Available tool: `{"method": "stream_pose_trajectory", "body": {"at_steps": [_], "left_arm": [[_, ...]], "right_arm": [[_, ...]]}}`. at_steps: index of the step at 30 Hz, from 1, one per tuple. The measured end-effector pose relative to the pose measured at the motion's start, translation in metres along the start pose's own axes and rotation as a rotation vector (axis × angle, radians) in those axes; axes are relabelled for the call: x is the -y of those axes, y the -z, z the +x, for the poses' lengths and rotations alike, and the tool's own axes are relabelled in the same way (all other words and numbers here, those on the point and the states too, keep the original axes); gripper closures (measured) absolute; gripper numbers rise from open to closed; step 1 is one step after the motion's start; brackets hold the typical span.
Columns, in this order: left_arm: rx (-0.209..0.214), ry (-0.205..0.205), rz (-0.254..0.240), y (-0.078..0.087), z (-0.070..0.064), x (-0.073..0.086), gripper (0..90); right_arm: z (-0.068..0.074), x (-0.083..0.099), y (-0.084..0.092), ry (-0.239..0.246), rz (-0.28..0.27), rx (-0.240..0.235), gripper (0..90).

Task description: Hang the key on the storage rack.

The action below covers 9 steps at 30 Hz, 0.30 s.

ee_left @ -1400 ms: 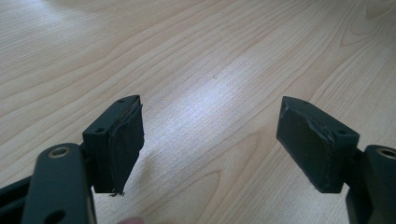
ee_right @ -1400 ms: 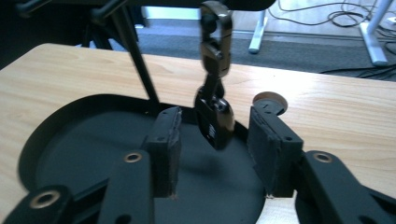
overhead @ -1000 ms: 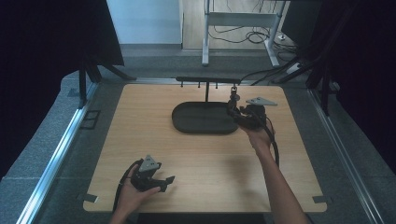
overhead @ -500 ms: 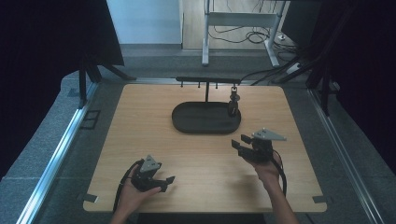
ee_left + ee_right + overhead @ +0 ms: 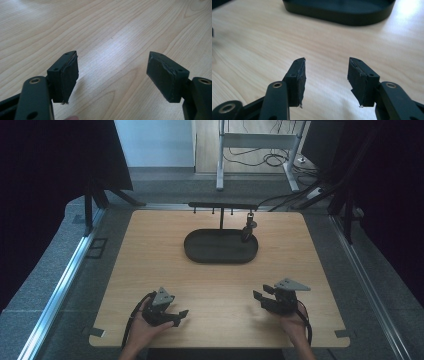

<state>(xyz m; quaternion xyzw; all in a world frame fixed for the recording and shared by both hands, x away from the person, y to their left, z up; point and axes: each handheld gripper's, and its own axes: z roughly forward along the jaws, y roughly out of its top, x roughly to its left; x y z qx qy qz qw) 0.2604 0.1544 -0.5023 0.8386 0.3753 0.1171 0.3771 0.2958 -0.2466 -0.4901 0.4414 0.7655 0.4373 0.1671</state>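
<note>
- The small dark object [image 5: 248, 230] hangs from the thin black rail [image 5: 222, 206] of the stand, at the rail's right end, just above the rim of the black oval tray [image 5: 221, 254]; it is well ahead of the right claw [image 5: 262, 300] and a little to that claw's left as seen from above.
- The object is too small to make out in detail, and neither claw touches it.
- In the right gripper view the tray's dark wall [image 5: 332, 15] lies straight ahead of the right claw [image 5: 327, 75], with bare wood between them.
- The right claw has just been opening; its jaws stand moderately apart with nothing between them, low over the near right part of the light wooden surface [image 5: 150, 250].
- The left claw [image 5: 177, 317] sits near the front edge, well to the left of the right one, held in the person's left hand [image 5: 145, 330].
- In the left gripper view the left claw [image 5: 112, 75] is spread wide and empty, with wood grain [image 5: 105, 30] ahead of it.
</note>
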Motion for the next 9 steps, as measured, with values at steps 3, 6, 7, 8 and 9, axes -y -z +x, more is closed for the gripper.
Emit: {"method": "stream_pose_trajectory", "body": {"at_steps": [3, 6, 7, 8, 9], "left_arm": [[-0.002, -0.001, 0.001, -0.0011, -0.0004, 0.0001, 25.6], [-0.004, -0.002, 0.002, -0.0014, -0.0010, -0.0001, 25.3], [-0.003, -0.002, 0.000, -0.0013, -0.0012, -0.0003, 25.3], [-0.004, -0.001, -0.001, -0.0014, -0.0013, -0.0005, 25.2], [-0.003, -0.001, -0.002, -0.0013, -0.0012, -0.0006, 25.2]], "right_arm": [[-0.0010, 0.0034, 0.0019, 0.005, 0.005, 0.013, 48.2], [-0.0039, 0.0032, 0.0043, -0.005, -0.014, 0.022, 46.7], [-0.0046, 0.0033, 0.0045, -0.007, -0.016, 0.026, 46.1], [-0.0059, 0.0037, 0.0042, -0.008, -0.013, 0.036, 45.9], [-0.0068, 0.0041, 0.0036, -0.012, -0.006, 0.037, 45.0]]}}
